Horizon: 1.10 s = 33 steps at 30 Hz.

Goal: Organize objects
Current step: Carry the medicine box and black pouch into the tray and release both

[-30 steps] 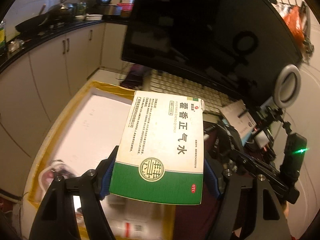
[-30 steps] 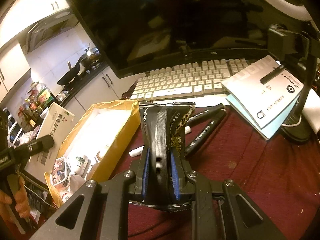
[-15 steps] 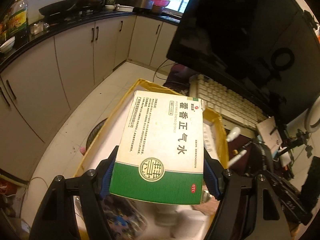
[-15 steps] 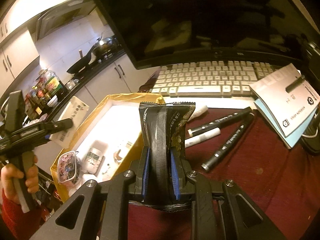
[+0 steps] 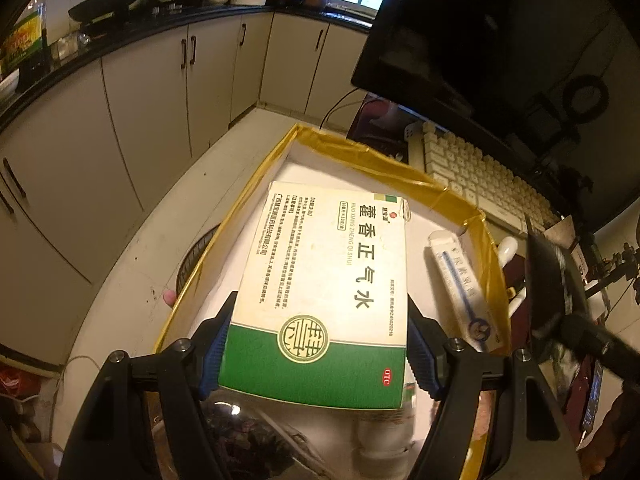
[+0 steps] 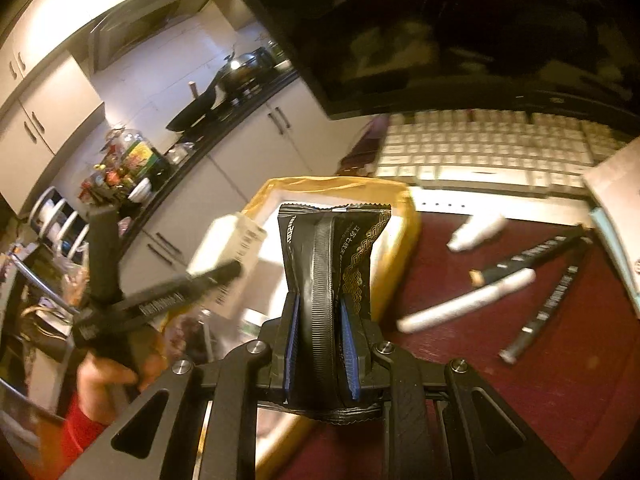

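Note:
My left gripper (image 5: pixel 320 336) is shut on a white and green medicine box (image 5: pixel 324 280) and holds it over the open yellow-rimmed storage box (image 5: pixel 360 152). My right gripper (image 6: pixel 320 320) is shut on a black snack packet with gold pattern (image 6: pixel 332 248), held above the storage box's right edge (image 6: pixel 400 216). The left gripper with its medicine box (image 6: pixel 228 252) also shows in the right wrist view, over the box. The black packet (image 5: pixel 548 280) shows at the right in the left wrist view.
Inside the storage box lie a long white tube box (image 5: pixel 460 280), a white bottle and a patterned pouch (image 5: pixel 240 436). On the dark red table are black and white markers (image 6: pixel 500 288), a white keyboard (image 6: pixel 480 148), a booklet and a dark monitor (image 5: pixel 500 40). Kitchen cabinets stand at the left.
Both grippers have moved left toward the storage box. The medicine box now hangs over the box's inside, and the black packet has come to the box's right edge.

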Motion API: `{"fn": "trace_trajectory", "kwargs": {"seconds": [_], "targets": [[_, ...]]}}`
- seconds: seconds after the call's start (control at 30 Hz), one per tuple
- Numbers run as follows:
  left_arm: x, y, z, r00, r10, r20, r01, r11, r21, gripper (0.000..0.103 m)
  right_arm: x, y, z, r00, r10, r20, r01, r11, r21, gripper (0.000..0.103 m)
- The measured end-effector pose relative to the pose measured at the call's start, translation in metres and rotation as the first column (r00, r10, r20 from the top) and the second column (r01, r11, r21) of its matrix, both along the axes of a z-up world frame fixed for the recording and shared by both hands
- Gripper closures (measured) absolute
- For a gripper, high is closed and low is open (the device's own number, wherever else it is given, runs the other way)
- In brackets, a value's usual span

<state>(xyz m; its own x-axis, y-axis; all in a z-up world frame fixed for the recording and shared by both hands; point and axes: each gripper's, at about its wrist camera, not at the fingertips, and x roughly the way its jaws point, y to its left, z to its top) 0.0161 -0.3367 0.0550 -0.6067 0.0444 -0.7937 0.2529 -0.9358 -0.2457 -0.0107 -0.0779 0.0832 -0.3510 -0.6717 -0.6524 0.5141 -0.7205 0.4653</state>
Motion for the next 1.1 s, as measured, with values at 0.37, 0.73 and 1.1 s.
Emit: {"fn": "trace_trajectory", "kwargs": {"seconds": [0.37,0.73,1.1], "targets": [[0.005,-0.007,-0.008,0.999,0.032,0.036,-0.031,0.999,-0.023,0.03,-0.036,-0.078,-0.017,0.998,0.007,0.065,-0.009,0.999,0.034,0.081],[-0.001,-0.005,-0.014,0.994,0.046,0.098,-0.039,0.996,-0.074,0.03,-0.057,-0.099,-0.061,0.996,-0.017,0.09,0.003,0.988,0.157,0.081],[-0.005,0.001,-0.019,0.986,0.06,0.152,-0.04,0.99,-0.134,0.028,-0.043,-0.095,-0.058,1.0,-0.012,0.011,0.009,0.978,0.207,0.079]]}}
